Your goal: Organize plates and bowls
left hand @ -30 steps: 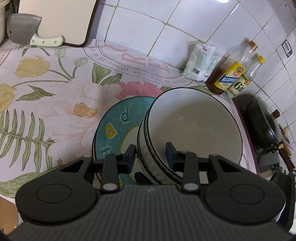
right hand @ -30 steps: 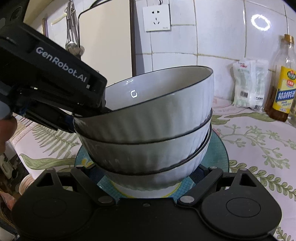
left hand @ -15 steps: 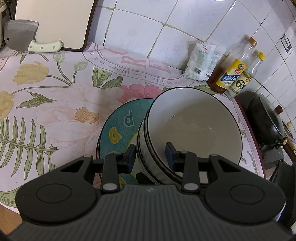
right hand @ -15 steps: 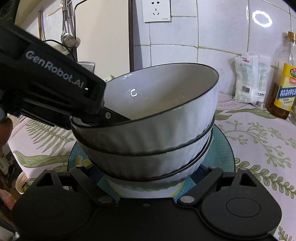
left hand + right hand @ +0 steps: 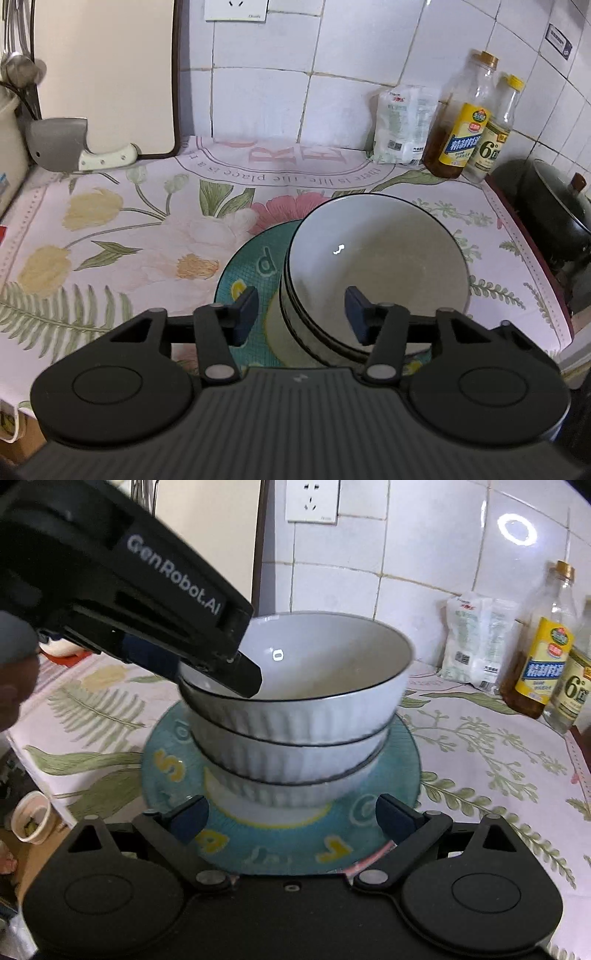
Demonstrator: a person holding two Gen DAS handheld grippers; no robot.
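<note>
Three white ribbed bowls (image 5: 376, 258) with dark rims sit nested on a teal plate (image 5: 255, 258) printed with letters. My left gripper (image 5: 301, 317) straddles the top bowl's near rim. Its jaws are opening, one pad outside over the plate and one inside the bowl, neither pressing the wall. From the right wrist view the bowl stack (image 5: 303, 716) stands on the plate (image 5: 400, 771), and the left gripper's inner finger (image 5: 245, 679) hangs just inside the top rim. My right gripper (image 5: 291, 823) is low at the plate's near edge. Its jaws are opening wide with nothing gripped.
A cleaver (image 5: 59, 147) and a cutting board (image 5: 103, 74) lean at the back left. A white bag (image 5: 402, 125) and two bottles (image 5: 461, 125) stand at the back right, with a dark wok (image 5: 554, 210) beyond the flowered cloth's right edge. A small bowl (image 5: 31, 821) lies below the counter's front edge.
The left jaws have widened off the top bowl's rim and that gripper has lifted back. The top bowl has settled flatter into the stack. The right gripper has drawn back from the bowls' base.
</note>
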